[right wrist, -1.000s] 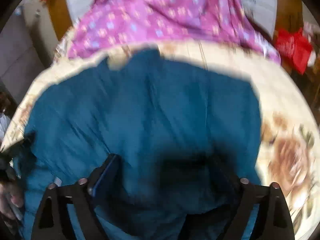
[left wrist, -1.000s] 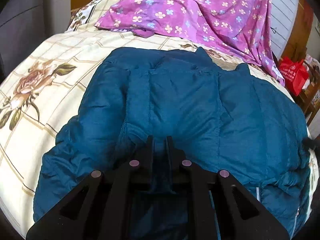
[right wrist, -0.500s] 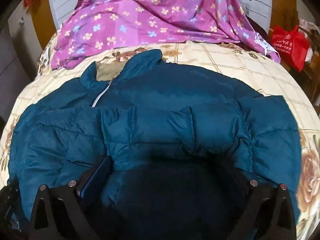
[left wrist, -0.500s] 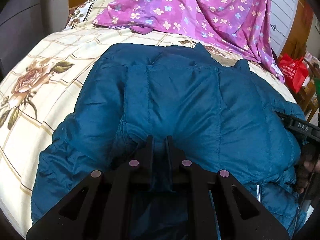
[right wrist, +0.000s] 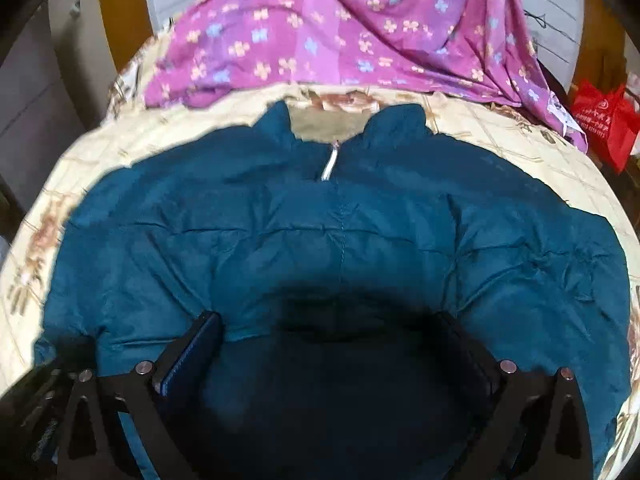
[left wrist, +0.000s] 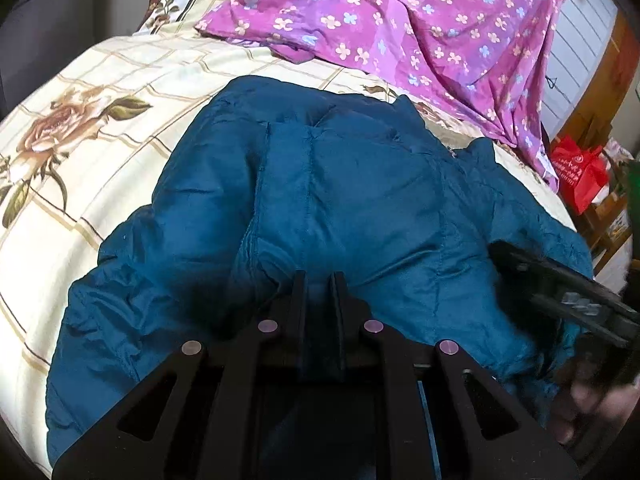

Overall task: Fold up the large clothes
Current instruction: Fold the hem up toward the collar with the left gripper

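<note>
In the left wrist view, our left gripper [left wrist: 319, 280] has its fingers pressed together on a fold of the blue jacket [left wrist: 360, 200], which lies on the bed [left wrist: 100, 120] below a purple sheet [left wrist: 420, 20]. In the right wrist view, our right gripper [right wrist: 332, 328] has its fingers spread wide, having just been opening, above the jacket [right wrist: 340, 232], gripping nothing.

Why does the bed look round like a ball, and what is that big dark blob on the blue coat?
Both wrist views use fisheye lenses, so the bed bulges and the corners go black. In the right wrist view the blob is shadow on the blue jacket between the open right gripper's fingers, and edges look smeared. The left wrist view is sharper, apart from the blurred lower right corner.
</note>
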Available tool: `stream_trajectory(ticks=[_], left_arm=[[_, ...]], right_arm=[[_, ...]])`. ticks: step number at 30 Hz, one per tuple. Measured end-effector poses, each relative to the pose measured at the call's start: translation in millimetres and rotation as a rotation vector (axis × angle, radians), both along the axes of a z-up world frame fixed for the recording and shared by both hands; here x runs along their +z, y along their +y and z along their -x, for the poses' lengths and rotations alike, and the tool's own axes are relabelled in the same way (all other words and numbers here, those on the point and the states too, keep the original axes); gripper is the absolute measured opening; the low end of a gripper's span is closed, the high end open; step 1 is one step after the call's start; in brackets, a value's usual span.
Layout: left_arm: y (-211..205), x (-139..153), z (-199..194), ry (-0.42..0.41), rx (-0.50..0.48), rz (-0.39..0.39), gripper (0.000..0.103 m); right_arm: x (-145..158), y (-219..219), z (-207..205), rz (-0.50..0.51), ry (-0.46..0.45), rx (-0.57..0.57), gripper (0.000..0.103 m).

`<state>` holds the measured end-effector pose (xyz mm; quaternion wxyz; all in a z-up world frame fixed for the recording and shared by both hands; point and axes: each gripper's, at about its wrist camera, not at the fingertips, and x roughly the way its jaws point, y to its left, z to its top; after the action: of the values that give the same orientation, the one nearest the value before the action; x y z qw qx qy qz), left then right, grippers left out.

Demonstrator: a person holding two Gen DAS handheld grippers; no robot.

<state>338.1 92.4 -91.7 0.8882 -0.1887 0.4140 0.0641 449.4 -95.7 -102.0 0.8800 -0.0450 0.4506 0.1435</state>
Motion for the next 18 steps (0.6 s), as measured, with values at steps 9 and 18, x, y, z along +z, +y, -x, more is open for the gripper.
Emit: stream_trajectory(ticks=[9,18], left_arm=[[-7.4,-0.9,-0.7,0.005,-0.008,-0.048,0.011],[-16.7,-4.0,-3.8,0.004,-0.016,-0.136,0.011]], right_arm=[[10.4,-70.4,57.2,-0.001,-0.100,-0.081,0.103],[-24.5,-78.5,57.4,-0.058,-0.111,-0.072,0.103]])
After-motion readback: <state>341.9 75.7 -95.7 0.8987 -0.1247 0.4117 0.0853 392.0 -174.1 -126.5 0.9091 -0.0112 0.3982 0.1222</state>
